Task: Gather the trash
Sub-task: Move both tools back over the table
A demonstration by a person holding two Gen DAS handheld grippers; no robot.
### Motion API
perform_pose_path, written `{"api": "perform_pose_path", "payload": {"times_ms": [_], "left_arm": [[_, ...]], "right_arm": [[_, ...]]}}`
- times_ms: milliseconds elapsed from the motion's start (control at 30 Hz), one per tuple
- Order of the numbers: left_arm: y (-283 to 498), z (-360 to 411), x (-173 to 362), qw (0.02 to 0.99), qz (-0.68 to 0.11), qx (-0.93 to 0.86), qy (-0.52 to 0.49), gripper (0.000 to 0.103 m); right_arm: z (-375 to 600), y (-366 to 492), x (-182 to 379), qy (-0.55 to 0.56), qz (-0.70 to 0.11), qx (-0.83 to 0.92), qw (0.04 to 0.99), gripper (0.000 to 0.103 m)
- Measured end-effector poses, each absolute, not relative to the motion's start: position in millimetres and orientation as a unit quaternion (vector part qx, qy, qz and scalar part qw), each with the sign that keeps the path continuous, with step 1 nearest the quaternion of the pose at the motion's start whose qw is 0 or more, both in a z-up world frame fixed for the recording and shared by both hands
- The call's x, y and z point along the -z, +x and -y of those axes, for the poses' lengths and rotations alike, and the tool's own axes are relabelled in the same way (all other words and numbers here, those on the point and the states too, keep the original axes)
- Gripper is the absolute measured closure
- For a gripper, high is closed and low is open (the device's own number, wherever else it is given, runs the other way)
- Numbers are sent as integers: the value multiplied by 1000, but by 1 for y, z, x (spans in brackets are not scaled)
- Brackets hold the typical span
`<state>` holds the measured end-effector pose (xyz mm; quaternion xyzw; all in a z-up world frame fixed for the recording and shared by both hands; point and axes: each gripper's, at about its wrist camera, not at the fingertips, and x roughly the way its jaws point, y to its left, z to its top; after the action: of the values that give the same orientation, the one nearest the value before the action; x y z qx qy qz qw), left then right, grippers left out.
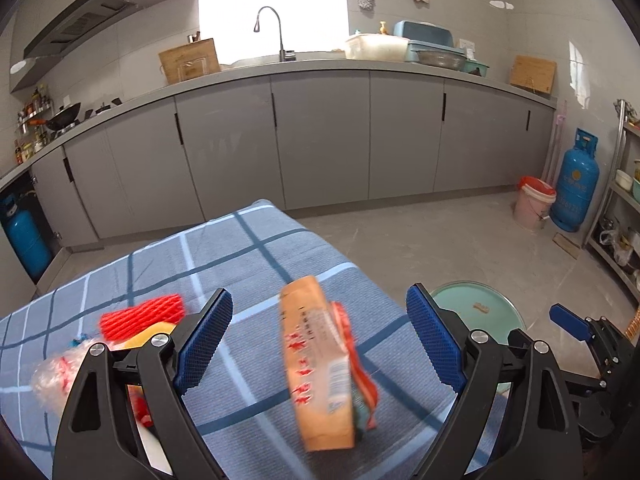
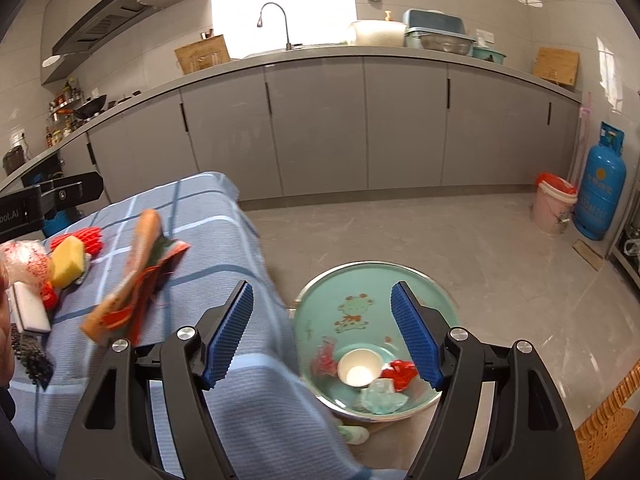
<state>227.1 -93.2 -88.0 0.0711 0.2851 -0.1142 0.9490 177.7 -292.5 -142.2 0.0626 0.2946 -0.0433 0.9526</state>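
An orange snack wrapper [image 1: 320,364] lies blurred on the blue plaid cloth [image 1: 248,248], between the wide-open fingers of my left gripper [image 1: 320,344], touching neither pad. It also shows in the right wrist view [image 2: 136,276]. My right gripper [image 2: 322,336] is open and empty above a teal basin [image 2: 360,288] on the floor. The basin holds a white paper cup [image 2: 359,368], red scraps [image 2: 398,372] and a pale green wrapper [image 2: 380,400].
On the cloth at left lie a red foam net [image 2: 90,238], a yellow sponge [image 2: 68,260], a clear bag [image 2: 22,260] and a white block [image 2: 30,308]. Grey cabinets [image 2: 320,128] stand behind. A pink bucket [image 2: 554,204] and a blue gas cylinder [image 2: 602,188] stand at far right.
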Motion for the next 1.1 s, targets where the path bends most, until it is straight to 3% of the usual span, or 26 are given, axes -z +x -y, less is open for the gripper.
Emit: {"api": "perform_pose_path", "payload": {"times_ms": [400, 600, 1100], "left_arm": [[201, 24, 66, 962, -259, 56, 62, 15], [179, -26, 56, 969, -236, 2, 67, 11], [182, -99, 84, 958, -282, -51, 27, 10]], "right_arm": [[230, 177, 135, 41, -295, -7, 955, 27], [208, 175, 130, 35, -292, -22, 956, 23], [167, 178, 127, 20, -293, -56, 954, 19]]}}
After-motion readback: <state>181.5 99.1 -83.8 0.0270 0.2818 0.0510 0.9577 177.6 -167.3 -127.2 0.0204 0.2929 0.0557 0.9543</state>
